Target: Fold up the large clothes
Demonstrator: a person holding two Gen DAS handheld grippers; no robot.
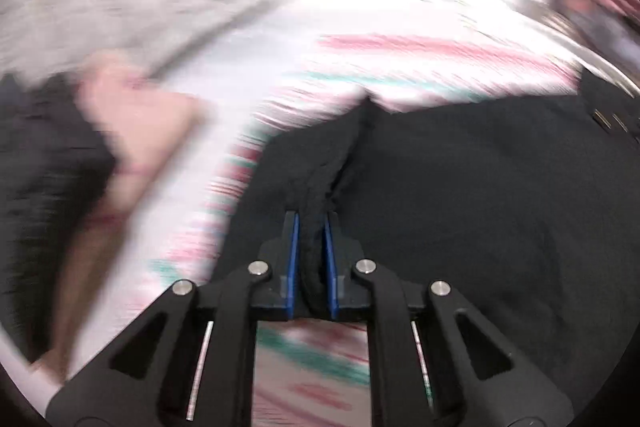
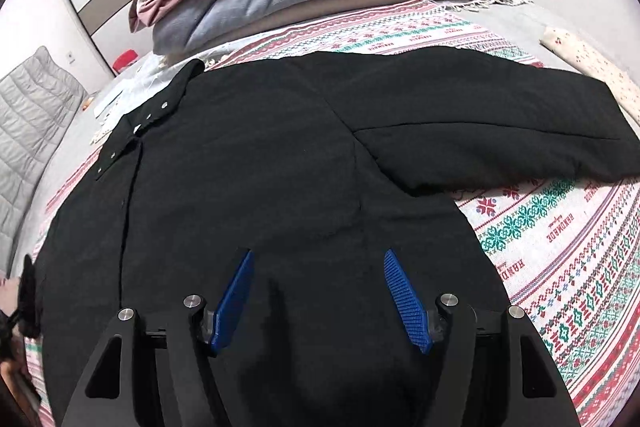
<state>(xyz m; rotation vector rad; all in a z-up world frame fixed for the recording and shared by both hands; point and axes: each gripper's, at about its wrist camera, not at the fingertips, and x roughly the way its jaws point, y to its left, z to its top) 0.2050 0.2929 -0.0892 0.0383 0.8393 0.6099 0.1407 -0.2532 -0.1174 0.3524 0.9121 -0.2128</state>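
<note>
now left gripper clamped on black coat fabric, right gripper wide apart, empty.

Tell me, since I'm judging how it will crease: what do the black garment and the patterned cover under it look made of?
Black garment: matte, fairly thick woven cloth, possibly a wool blend; it lies smooth and has metal snaps. Patterned cover: thin woven cotton by its look, with banded motifs and a fringed edge.
</note>
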